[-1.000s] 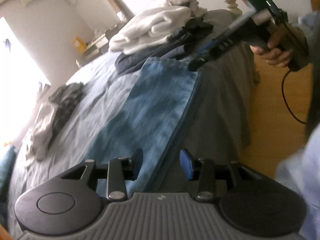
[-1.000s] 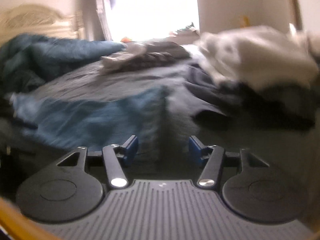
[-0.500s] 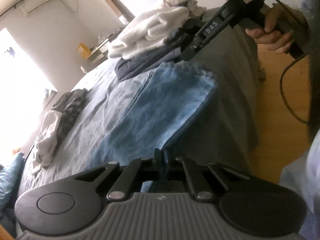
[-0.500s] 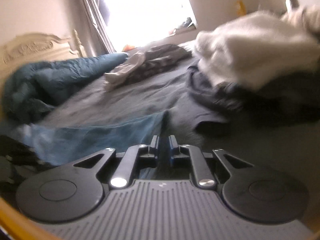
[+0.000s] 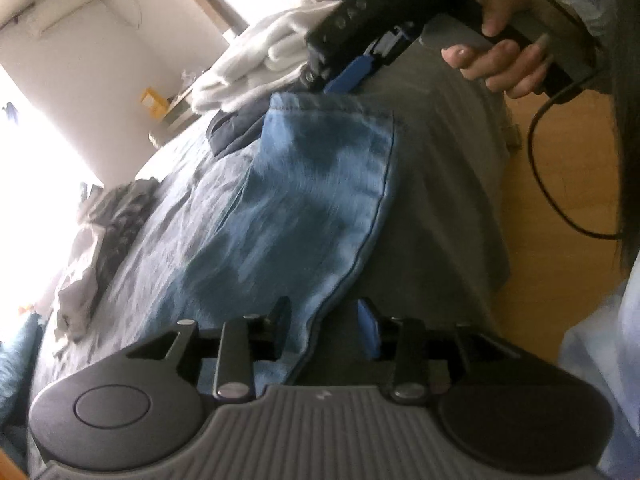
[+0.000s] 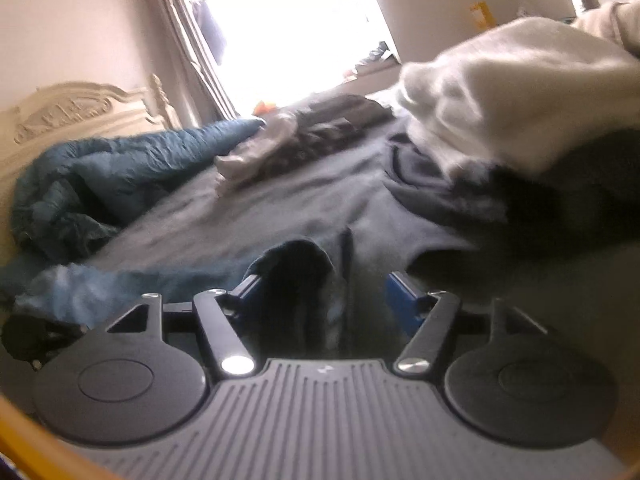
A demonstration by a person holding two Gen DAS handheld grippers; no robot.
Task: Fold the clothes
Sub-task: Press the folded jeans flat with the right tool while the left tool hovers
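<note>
Both jaws, shut half a second before, were opening: left hand-held gripper (image 5: pixel 326 326) and right hand-held gripper (image 6: pixel 326 286) released the jeans (image 5: pixel 304 200) edge after a fold on the bed (image 5: pixel 440 184); next needs regrasping.

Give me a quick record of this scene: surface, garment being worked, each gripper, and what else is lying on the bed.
surface: bed with a grey cover
garment: jeans, laid flat along the bed's edge
left gripper: jaws opening, jeans edge between them, not clamped
right gripper: jaws opening, a fold of the jeans between them, pads off it
pile: white and dark clothes, beyond the jeans
loose clothes: crumpled, grey, mid-bed
quilt: blue, bunched by the headboard
</note>
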